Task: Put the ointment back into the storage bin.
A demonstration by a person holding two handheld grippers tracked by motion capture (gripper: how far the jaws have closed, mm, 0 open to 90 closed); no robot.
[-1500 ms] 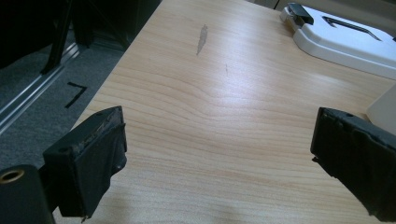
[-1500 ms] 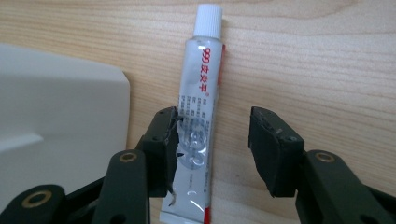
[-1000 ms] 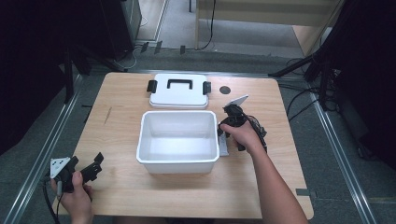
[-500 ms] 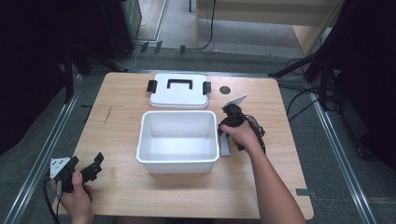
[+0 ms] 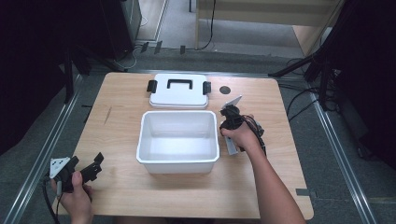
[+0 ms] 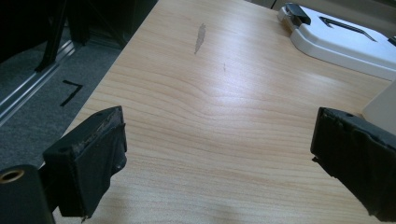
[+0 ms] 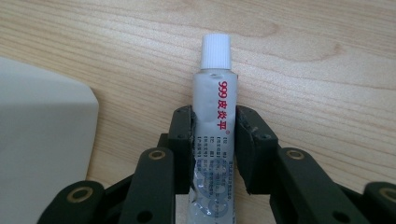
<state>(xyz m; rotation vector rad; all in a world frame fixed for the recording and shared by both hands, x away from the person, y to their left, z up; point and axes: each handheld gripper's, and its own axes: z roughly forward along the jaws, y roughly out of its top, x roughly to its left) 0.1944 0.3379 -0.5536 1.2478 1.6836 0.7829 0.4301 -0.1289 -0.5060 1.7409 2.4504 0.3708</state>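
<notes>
Nearest, the right gripper (image 7: 214, 140) is clamping a white ointment tube (image 7: 214, 116), its lower end cut off; red characters and a ribbed white cap are showing as it is lying on the wooden table (image 7: 327, 56) beside the white bin (image 7: 42, 140). Farther off, the left gripper (image 6: 219, 154) is standing apart, holding nothing.

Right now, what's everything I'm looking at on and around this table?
Table: one, light wood, centre.
Box: one, white, open, mid-table.
Lid: one, white with black handle and clips, flat behind the box.
Ointment tube: one, white with red print and a white cap, lying right of the box.
Round hole: one, dark, right of the lid.
Left claw: one, black, open, near-left corner, in the person's hand.
Right claw: one, black, clamped on the tube.
</notes>
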